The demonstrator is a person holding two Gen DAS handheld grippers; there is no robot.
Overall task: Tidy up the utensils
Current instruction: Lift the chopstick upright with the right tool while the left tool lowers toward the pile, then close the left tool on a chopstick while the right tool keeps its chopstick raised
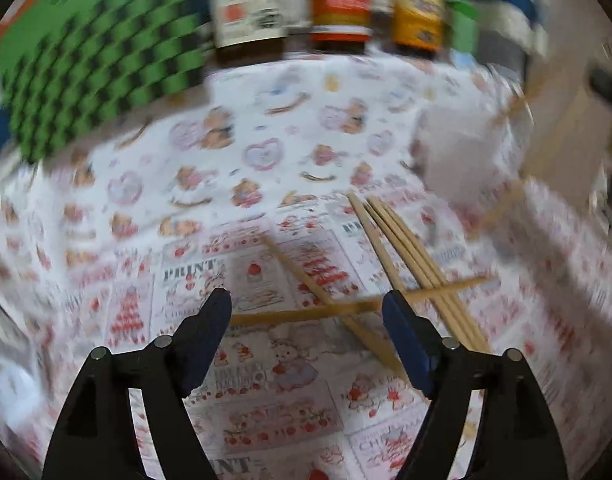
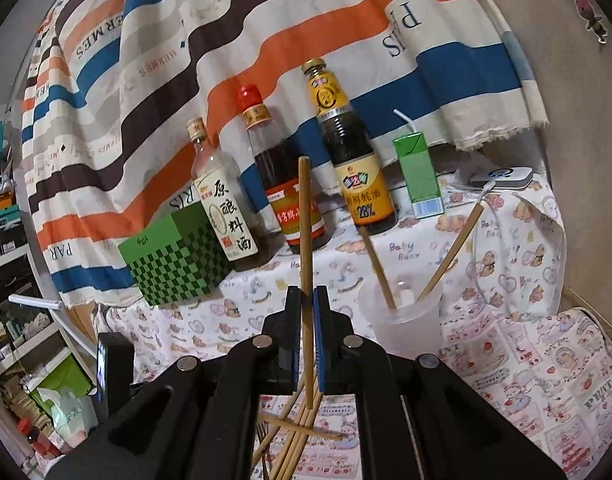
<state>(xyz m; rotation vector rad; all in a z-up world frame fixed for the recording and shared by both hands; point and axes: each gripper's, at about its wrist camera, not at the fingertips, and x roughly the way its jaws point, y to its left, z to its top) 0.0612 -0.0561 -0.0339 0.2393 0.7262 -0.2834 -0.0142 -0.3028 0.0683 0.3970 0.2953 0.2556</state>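
Upright, chopstick pinched in right gripper.

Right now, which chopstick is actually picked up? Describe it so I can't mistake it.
Look in front of the three sauce bottles. One chopstick stands upright, clamped in the right gripper. The others lean in the cup or lie crossed on the cloth.

Home: sauce bottles, cluttered shelves

Left tool gapes over crossed chopsticks on tablecloth.
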